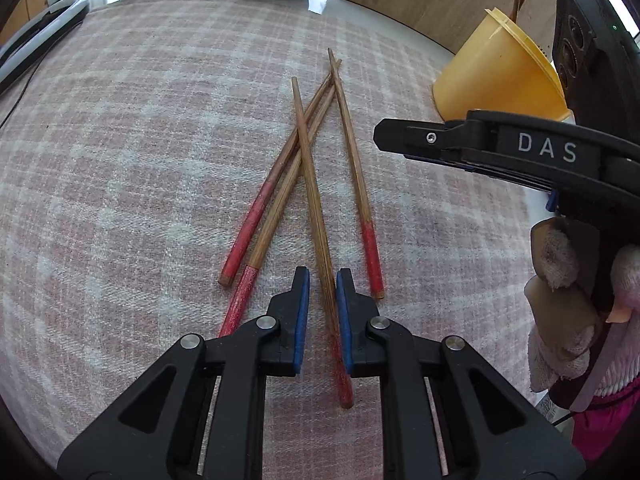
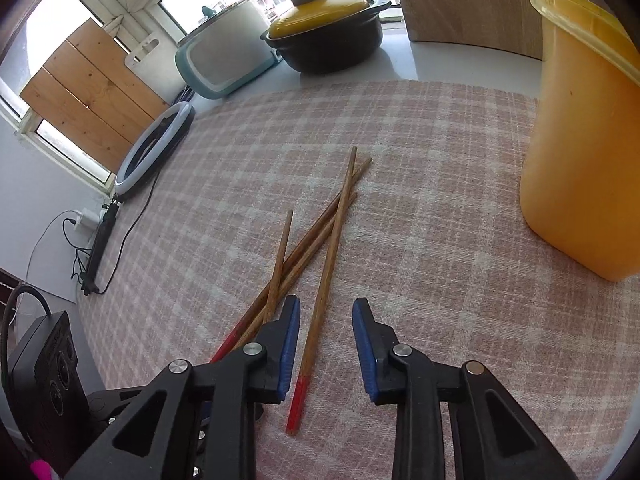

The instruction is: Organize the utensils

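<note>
Between the blue pads of our left tongs (image 1: 322,308) lies one chopstick (image 1: 316,216), jaws narrowed close on either side of it near its red end; whether the pads already press it we cannot tell. Our right tongs (image 2: 326,344) stand partly open over a second chopstick (image 2: 320,312), which lies nearer the left pad, not touched. No earlier view, so nothing noted on jaw motion.

Four chopsticks lie loose on the cloth, three crossing one another, the fourth just beside them. We judge them light, stiff and thin, with smooth wood that may roll or pivot under a pinch. Best hold, in our view: across the shaft above the red band, near the thicker end, and clear of the crossing point so neighbours are not dragged.

A yellow cup (image 2: 580,152) stands upright to the right, already holding sticks; likely destination.

Surface: pink checked cloth (image 1: 140,160) over the table, soft, some grip. Beyond: a black pot with yellow lid (image 2: 324,36), a teal appliance (image 2: 224,56), a ring light (image 2: 156,144), and windows.
</note>
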### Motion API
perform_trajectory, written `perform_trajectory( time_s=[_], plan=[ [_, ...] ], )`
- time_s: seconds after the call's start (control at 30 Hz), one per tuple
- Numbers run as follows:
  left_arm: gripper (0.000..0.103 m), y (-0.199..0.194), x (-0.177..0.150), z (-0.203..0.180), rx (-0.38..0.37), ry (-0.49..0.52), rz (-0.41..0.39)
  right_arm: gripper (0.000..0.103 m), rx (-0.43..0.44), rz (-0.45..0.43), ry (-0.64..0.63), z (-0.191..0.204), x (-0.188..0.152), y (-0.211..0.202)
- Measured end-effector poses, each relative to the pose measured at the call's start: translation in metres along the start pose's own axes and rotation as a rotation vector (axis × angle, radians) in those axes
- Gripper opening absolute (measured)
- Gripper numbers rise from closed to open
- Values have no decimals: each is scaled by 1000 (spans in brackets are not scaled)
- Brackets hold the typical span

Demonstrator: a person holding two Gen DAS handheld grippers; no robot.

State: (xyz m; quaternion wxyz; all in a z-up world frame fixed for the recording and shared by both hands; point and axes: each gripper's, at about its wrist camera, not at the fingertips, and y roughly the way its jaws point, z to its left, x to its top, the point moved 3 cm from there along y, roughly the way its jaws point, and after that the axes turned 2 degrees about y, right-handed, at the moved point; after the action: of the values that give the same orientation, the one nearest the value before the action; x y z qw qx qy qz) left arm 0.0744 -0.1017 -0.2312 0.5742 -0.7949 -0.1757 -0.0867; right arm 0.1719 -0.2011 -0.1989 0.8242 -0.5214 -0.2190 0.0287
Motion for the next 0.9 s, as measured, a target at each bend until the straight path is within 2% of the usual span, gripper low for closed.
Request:
perform_trajectory(
  time_s=[0.5,0.6,0.73,0.9],
  plan=[
    [12,10,14,1,30,-14,-16,24,-73,58,-23,5,17,31],
    [10,11,17,7,14,-35,-28,20,-100,59,-33,7,18,35],
    [6,11,18,11,-12,-55,-24,8,-139,68,-61,8,20,37],
    [5,8,18,11,-27,-74,-19,6,-103,77,-45,1,20,35]
  ],
)
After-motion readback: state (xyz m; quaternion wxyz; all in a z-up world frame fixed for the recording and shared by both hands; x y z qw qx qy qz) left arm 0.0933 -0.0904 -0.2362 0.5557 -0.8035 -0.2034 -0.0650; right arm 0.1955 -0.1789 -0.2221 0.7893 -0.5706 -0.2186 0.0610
